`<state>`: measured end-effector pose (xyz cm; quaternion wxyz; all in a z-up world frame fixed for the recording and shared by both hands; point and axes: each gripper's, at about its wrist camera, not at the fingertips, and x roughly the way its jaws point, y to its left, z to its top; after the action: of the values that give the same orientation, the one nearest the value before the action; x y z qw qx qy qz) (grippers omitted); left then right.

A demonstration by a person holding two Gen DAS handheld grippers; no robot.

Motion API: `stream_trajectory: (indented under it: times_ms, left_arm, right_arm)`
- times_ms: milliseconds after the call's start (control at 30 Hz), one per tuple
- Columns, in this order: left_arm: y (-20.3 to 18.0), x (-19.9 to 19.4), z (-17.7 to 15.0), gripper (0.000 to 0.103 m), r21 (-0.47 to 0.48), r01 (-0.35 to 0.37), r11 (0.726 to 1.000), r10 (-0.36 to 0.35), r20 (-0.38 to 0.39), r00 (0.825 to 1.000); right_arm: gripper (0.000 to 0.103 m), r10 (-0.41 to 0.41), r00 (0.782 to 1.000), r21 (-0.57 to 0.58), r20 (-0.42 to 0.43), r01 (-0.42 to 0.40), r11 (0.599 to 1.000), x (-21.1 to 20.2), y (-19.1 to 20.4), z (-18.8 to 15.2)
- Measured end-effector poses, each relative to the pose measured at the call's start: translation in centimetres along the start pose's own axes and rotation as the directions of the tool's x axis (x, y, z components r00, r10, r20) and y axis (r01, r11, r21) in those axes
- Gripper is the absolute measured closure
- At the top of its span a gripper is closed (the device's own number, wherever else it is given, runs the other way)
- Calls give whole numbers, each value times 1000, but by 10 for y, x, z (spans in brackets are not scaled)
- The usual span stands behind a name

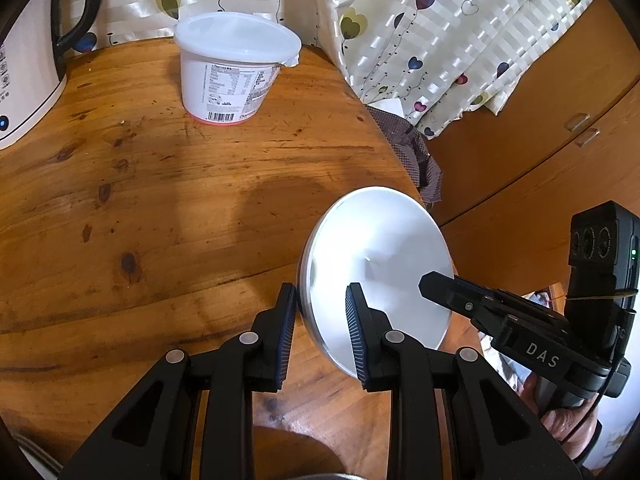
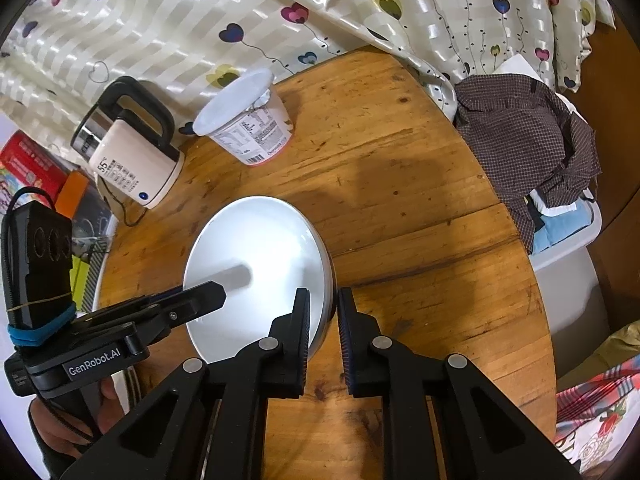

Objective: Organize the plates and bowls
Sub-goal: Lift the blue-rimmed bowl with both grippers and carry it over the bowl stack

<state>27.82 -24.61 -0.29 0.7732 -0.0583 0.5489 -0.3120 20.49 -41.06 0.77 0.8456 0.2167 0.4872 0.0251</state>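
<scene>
A shallow white bowl [image 1: 380, 248] sits on the round wooden table [image 1: 160, 200], near its right edge in the left wrist view. My left gripper [image 1: 320, 292] is shut on the bowl's left rim, one pad inside and one outside. My right gripper [image 2: 324, 294] is shut on the opposite rim of the bowl [image 2: 256, 248], the rim pinched between its pads. Each view shows the other gripper reaching over the bowl: the right gripper [image 1: 430, 284] from the right, the left gripper [image 2: 218, 292] from the left. A hand holds each handle.
A lidded white tub [image 1: 236, 68] stands at the back of the table, with a cream electric kettle [image 2: 132, 156] to its left. A heart-patterned curtain [image 2: 200, 20] hangs behind. A checked shirt [image 2: 528, 140] lies on a white bin beside the table's right edge.
</scene>
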Motion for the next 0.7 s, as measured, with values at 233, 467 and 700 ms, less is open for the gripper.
stream_trajectory:
  times_ms: [233,467,700]
  left_arm:
    - [-5,-17,-9,77,-8,-3,1000,3,11,1000]
    - [-11,-42,-21,77,-17,-6,1000,7,36,999]
    - [-15,-69,-37,77,-28,-30,999,32,69,997]
  right_arm:
    - [89,11,1000,-18,12,-10,1000,-16,11,-5]
    - [89,30,999,-40,21,-29,999,-36,24,-14]
    - [89,50,998,-80,23,-48,996,-54,43,-28]
